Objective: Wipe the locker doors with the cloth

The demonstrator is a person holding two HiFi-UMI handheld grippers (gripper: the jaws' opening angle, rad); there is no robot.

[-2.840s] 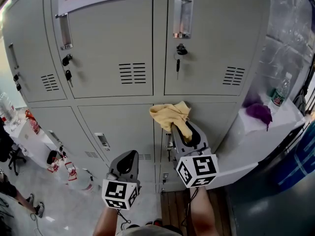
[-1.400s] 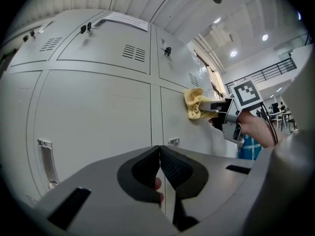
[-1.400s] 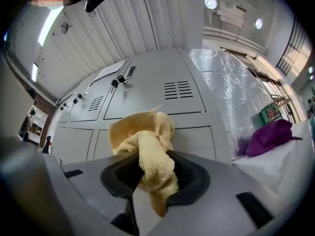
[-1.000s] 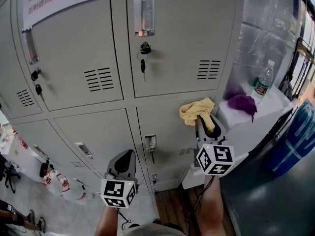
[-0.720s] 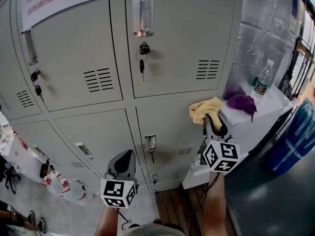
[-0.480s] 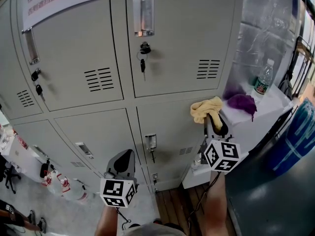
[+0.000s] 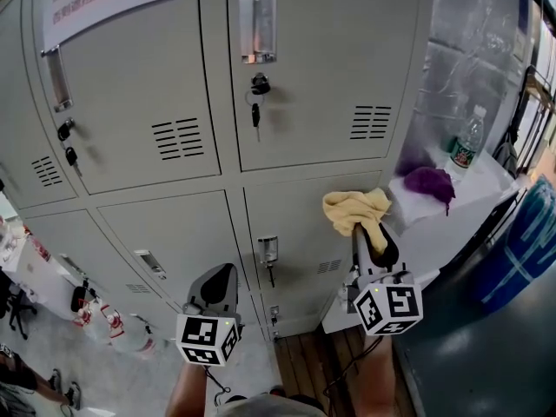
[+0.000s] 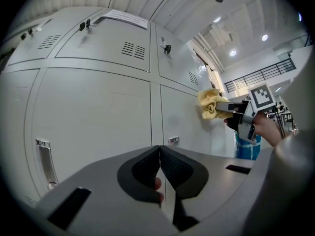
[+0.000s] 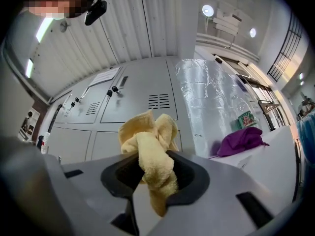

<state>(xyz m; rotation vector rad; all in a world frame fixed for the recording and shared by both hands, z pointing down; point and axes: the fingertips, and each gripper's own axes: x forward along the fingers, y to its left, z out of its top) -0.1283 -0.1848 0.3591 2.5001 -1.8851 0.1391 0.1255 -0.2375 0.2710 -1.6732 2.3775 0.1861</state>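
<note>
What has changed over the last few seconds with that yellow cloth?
The right gripper swept the yellow cloth rightward across the lower right locker door, then back slightly left and down. It stayed shut on the cloth; the left gripper stayed low, shut and empty.

A white counter (image 7: 492, 175) bears a purple cloth (image 7: 429, 182) and a bottle (image 7: 466, 142).

Your cloth (image 7: 356, 208) is pale yellow against light grey locker doors (image 7: 321, 50) — to its right there's a purple rag (image 7: 430, 182) on a white ledge (image 7: 486, 191) and a green-labelled bottle (image 7: 466, 146). Your left gripper (image 7: 222, 274) and right gripper (image 7: 363, 231) are grey, with black-and-white square markers.
</note>
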